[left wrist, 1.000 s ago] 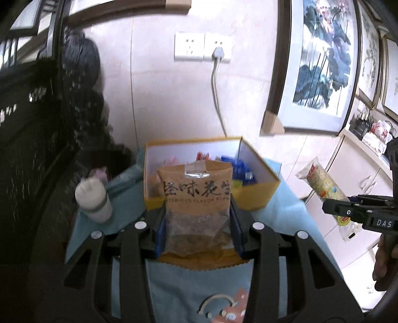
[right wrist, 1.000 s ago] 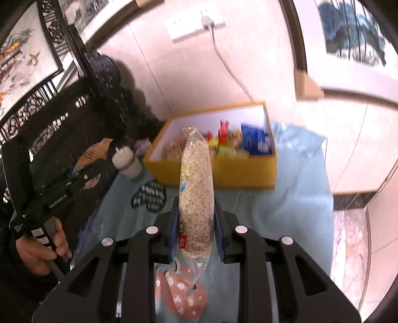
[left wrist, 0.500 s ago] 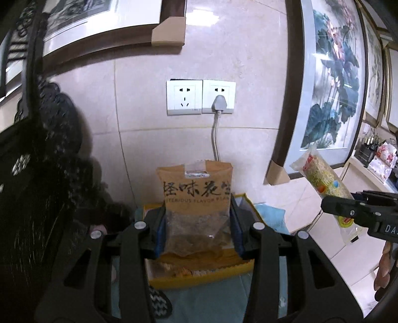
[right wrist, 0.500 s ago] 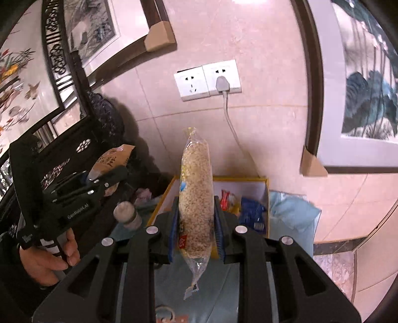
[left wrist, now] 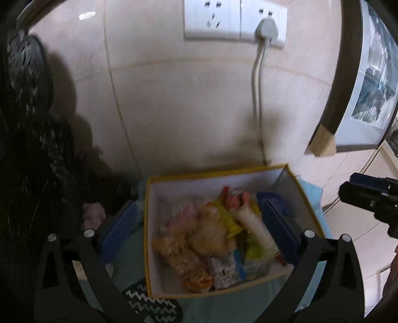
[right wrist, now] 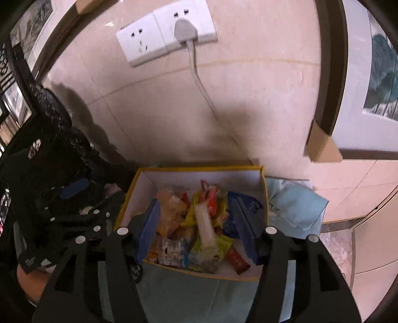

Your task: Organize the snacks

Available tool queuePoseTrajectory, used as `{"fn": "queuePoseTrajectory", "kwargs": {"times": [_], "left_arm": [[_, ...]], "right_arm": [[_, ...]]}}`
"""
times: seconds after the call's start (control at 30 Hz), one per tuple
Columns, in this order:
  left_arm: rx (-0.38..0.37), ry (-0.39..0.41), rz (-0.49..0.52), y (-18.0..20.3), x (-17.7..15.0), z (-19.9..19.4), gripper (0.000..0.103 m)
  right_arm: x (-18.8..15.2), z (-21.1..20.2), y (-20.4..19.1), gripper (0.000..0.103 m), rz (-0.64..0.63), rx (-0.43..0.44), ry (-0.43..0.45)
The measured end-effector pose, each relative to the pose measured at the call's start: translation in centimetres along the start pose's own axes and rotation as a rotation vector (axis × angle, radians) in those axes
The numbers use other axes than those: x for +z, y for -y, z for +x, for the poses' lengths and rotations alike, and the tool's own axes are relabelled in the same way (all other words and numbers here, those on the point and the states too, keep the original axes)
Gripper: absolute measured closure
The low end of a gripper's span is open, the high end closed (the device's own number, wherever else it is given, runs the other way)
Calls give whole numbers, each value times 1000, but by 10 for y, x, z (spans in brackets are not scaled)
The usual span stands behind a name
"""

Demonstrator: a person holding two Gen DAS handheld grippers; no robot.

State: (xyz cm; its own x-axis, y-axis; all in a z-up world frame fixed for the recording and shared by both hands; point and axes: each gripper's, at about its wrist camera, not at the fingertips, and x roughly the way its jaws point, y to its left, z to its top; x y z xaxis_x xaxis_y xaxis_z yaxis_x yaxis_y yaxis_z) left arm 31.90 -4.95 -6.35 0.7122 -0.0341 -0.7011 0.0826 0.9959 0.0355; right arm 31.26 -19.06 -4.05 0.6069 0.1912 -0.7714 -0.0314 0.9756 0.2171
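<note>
Both packets have left the claws: left claw (left wrist: 206,223) and right claw (right wrist: 199,223) gape empty, yellow snack box (right wrist: 265,198) at lower centre frame.

You're in home, living room likely: tiled wall with sockets (left wrist: 233,21), framed ink painting (right wrist: 370,74), carved dark wood furniture (right wrist: 29,139), cloth-covered table (right wrist: 296,208) with snack box (left wrist: 219,171).

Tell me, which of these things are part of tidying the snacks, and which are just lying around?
Part of the job:
- yellow box
- snack packets piled inside it
- left gripper, open above the box
- right gripper, open above the box

Just lying about:
- wall socket with grey plug
- framed painting
- blue cloth beside the box
</note>
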Motion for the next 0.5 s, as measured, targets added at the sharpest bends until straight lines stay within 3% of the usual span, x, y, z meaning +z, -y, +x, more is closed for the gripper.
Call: {"fn": "queuePoseTrajectory", "kwargs": {"times": [0.2, 0.5], "left_arm": [[3, -36, -16, -2, -45, -12, 2], [9, 38, 0, 1, -96, -106, 2]], "right_arm": [[-44, -7, -1, 42, 27, 14, -13], [-121, -59, -16, 42, 9, 20, -26]]}}
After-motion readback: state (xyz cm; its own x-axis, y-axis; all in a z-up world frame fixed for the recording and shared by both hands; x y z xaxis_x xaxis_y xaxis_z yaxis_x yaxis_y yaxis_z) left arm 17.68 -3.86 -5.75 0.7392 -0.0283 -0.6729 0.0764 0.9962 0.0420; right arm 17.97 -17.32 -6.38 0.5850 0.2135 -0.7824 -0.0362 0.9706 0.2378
